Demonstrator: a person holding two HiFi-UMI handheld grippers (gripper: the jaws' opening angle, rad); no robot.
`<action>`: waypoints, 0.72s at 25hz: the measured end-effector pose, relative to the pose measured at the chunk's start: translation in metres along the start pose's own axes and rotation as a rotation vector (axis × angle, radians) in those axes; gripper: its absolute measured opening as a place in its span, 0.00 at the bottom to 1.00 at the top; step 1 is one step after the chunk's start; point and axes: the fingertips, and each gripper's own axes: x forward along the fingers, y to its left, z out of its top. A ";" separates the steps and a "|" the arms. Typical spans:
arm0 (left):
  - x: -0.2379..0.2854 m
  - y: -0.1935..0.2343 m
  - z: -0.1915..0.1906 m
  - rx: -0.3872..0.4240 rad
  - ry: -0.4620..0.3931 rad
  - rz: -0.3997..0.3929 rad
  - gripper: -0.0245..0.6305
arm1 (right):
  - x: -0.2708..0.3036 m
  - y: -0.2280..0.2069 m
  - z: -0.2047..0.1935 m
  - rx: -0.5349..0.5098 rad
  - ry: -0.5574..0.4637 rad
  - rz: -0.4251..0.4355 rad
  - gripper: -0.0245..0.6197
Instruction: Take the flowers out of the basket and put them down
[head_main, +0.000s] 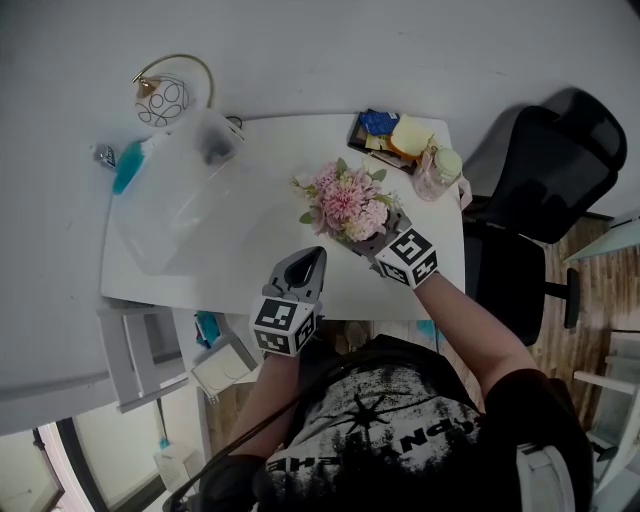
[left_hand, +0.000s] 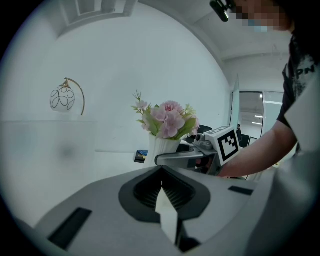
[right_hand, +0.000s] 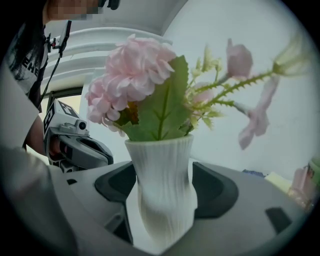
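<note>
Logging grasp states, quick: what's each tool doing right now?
Left tool: closed, empty.
Right tool: closed on the white vase of flowers.

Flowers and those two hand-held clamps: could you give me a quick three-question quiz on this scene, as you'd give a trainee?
1. True or false: the left gripper holds something.
2. What does the right gripper clasp? A a cup; B a white vase; C a book.
3. What colour are most of the flowers?
Key: 1 false; 2 B; 3 pink.
</note>
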 end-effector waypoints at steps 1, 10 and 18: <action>0.000 -0.001 0.000 0.000 0.001 -0.001 0.06 | -0.001 -0.001 -0.002 0.004 0.001 -0.006 0.56; 0.000 -0.009 -0.001 -0.009 -0.008 -0.014 0.06 | -0.022 -0.006 -0.012 0.038 0.007 -0.045 0.56; -0.001 -0.022 -0.005 -0.006 0.010 -0.028 0.06 | -0.058 0.008 -0.012 0.030 0.004 -0.053 0.55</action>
